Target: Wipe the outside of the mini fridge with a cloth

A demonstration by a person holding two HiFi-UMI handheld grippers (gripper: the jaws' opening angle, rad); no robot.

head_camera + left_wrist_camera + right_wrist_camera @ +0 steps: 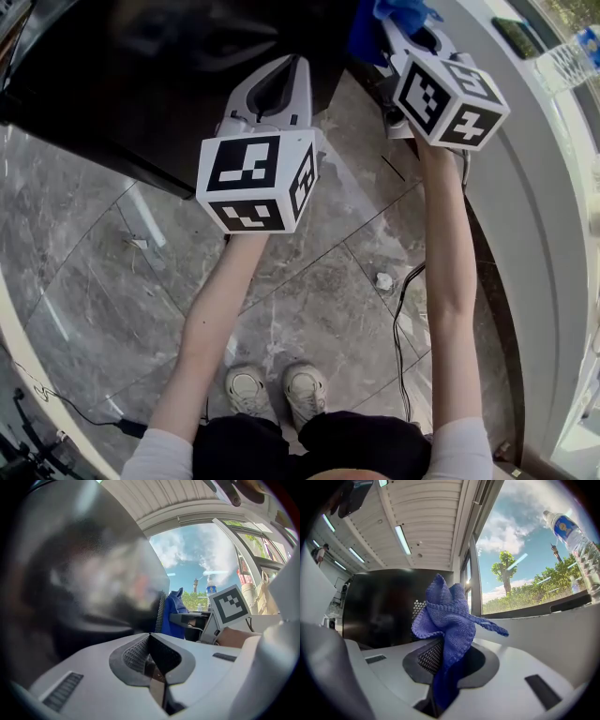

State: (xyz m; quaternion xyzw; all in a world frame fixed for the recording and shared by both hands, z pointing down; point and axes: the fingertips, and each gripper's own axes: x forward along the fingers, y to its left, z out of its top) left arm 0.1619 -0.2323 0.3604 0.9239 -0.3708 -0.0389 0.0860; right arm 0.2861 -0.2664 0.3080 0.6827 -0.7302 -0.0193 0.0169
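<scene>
The black mini fridge (141, 66) stands on the floor ahead of me; its glossy side fills the left of the left gripper view (79, 588) and the middle of the right gripper view (384, 611). My right gripper (443, 656) is shut on a blue cloth (447, 613), which bunches up above the jaws. From the head view the cloth (394, 13) sits near the fridge's right rear corner. My left gripper (151, 652) is shut and holds nothing, close beside the fridge's side, and shows as a white body (272, 89) in the head view.
A white sill (525, 169) runs along the right under a window. A clear water bottle (576, 541) stands on it. A black cable (403, 319) trails over the marble floor, with a scrap of paper (383, 280) nearby. My shoes (277, 389) are below.
</scene>
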